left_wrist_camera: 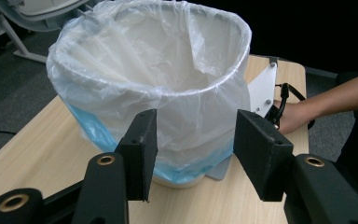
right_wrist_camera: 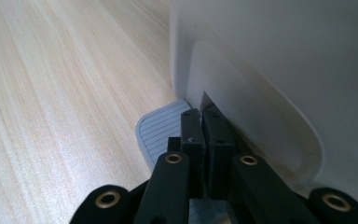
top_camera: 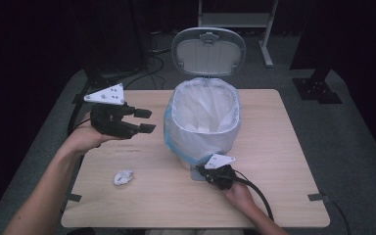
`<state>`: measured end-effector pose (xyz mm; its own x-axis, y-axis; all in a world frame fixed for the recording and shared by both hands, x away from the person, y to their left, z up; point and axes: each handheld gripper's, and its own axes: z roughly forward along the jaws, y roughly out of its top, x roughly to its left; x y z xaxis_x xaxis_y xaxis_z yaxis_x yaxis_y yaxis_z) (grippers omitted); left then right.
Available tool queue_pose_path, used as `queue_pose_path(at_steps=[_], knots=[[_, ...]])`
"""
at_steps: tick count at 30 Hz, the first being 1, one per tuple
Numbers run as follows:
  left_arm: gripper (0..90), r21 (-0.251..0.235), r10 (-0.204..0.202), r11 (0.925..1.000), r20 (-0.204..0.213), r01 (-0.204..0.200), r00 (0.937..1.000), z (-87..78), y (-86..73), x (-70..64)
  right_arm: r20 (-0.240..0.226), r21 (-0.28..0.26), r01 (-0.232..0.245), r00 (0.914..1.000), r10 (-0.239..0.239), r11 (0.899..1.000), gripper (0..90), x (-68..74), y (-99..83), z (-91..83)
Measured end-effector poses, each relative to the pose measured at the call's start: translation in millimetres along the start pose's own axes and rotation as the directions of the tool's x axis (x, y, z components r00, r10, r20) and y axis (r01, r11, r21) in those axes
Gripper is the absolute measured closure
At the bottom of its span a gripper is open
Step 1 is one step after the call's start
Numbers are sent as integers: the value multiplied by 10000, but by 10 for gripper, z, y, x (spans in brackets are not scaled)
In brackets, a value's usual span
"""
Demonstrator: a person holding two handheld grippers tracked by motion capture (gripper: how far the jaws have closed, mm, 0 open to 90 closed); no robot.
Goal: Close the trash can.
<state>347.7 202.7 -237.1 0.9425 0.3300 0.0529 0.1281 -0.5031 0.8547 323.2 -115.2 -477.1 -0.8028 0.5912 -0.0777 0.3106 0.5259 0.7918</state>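
Right gripper point(right_wrist_camera: 204, 122) hiding ridged pedal point(right_wrist_camera: 156, 133)

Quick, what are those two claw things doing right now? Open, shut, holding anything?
Left gripper: open, holding nothing, raised beside the bin.
Right gripper: shut, holding nothing, pressing on the bin's pedal; the lid is up.

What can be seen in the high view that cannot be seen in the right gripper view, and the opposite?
The high view alone gives the raised lid, the crumpled paper on the table and the open left gripper. The right gripper view alone gives the ribs on the pedal and the right gripper with its jaws shut, pressing on it. Both show the bin and the wooden table.
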Motion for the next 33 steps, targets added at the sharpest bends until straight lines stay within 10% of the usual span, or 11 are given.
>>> queue_pose_path(at_steps=[33], knots=[[437,-52,-374,9993,-267,373,9989,-93,-659,-13,27,18,-58,10000,58,10000,876,11,0,-2]])
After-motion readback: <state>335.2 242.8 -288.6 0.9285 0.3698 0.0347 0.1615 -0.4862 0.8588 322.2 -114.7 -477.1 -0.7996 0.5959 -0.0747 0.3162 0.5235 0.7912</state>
